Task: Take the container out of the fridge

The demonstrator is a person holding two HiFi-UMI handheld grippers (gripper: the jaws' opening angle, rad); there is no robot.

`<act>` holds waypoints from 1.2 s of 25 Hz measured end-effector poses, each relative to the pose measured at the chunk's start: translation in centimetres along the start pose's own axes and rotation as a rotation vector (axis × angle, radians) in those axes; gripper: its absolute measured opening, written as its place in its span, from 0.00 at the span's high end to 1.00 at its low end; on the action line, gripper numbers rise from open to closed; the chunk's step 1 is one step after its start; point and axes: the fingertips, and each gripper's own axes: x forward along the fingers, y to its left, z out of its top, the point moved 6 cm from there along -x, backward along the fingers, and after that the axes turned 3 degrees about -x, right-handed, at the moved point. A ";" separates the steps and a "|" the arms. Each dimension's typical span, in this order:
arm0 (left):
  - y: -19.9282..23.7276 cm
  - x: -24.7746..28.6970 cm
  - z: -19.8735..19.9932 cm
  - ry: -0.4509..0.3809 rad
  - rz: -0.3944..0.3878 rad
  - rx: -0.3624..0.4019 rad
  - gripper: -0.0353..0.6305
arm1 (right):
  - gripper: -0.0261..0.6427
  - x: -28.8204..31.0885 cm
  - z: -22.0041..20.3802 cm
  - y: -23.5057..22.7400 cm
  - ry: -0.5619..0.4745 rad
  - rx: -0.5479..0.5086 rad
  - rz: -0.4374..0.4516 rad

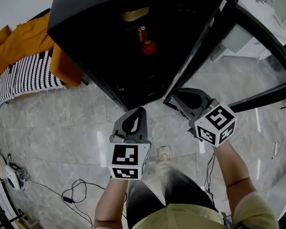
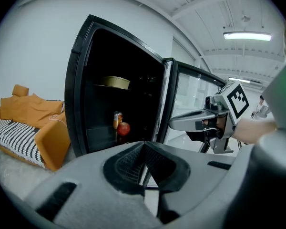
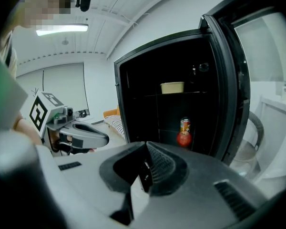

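a black fridge point(image 1: 109, 13) is seen in the upper middle of the head view, its glass door point(image 2: 170, 99) swung wide open toward the right of the frame. the container point(image 1: 135, 14), a shallow pale yellow bowl, is seen inside the fridge on an upper shelf, near the top of the dark interior. on a lower shelf, a can point(image 1: 142, 32) is stood upright, and a round red fruit point(image 1: 148, 47) is placed just in front of it, close enough that touching cannot be ruled out. the left hand-held gripper point(image 1: 139, 111) is held at the lower middle of the head view, outside the fridge and pointed at its opening; its jaws are seen closed together at the tips, with nothing between them. the right hand-held gripper point(image 1: 171, 99) is held to the right of it, also outside the fridge and near the foot of the door; its jaws are likewise pressed together and nothing is gripped. both are kept well apart from the container. an orange sofa point(image 1: 24, 44) with a striped blanket point(image 1: 28, 75) is seen at the upper left, beside the fridge. a pale marbled floor point(image 1: 62, 128) is spread below, and dark cables point(image 1: 71, 192) are lying at the lower left.
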 end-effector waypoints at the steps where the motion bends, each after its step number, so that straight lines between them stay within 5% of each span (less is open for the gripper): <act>1: 0.2 0.2 0.1 -0.005 0.001 0.001 0.92 | 0.92 0.3 0.2 -0.2 0.002 -0.019 -0.001; 15: 1.0 2.9 0.9 -0.114 0.022 0.022 0.92 | 0.92 4.0 3.9 -1.2 -0.091 -0.323 -0.020; 30: 1.9 3.8 3.9 -0.253 0.063 0.044 0.92 | 0.92 7.0 9.1 -3.3 -0.188 -0.471 -0.088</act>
